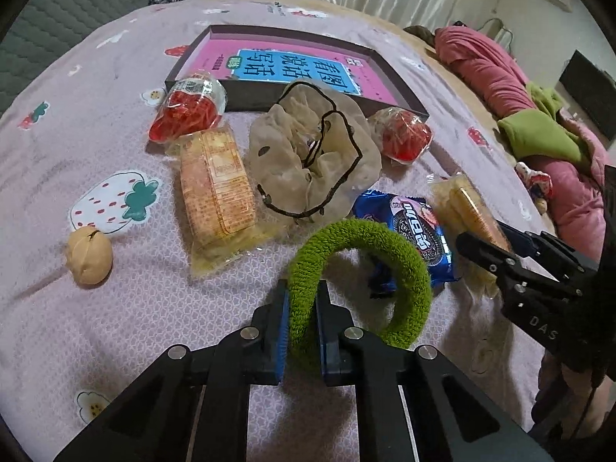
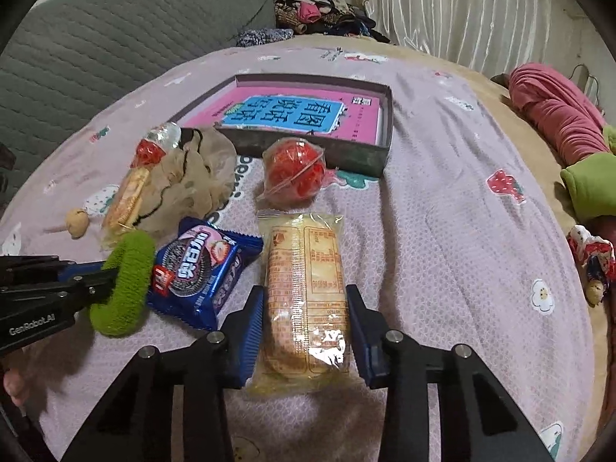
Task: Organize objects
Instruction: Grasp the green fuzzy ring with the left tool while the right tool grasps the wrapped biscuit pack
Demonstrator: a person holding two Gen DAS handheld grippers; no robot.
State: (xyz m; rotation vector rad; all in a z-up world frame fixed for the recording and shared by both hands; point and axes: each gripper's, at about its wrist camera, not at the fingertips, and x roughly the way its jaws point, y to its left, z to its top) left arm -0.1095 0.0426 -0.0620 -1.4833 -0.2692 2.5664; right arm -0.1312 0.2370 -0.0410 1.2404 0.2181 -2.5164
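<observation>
My left gripper [image 1: 302, 300] is shut on a fuzzy green hair ring [image 1: 362, 277], held just above the bedsheet; it shows in the right wrist view [image 2: 125, 281] too. My right gripper [image 2: 306, 315] is open, its jaws on either side of a yellow biscuit pack [image 2: 306, 288] lying on the sheet. A blue Oreo pack [image 2: 200, 269] lies between the two grippers. A dark shallow box [image 1: 400, 88] with a pink book [image 1: 292, 67] inside sits further back.
On the bed lie a beige mesh bag [image 1: 312, 158], a second biscuit pack [image 1: 215, 188], two red snack bags [image 1: 184, 109] [image 1: 404, 133] and a walnut [image 1: 89, 256]. Pink and green bedding [image 1: 500, 77] is piled at the right. A grey headboard [image 2: 96, 38] stands left.
</observation>
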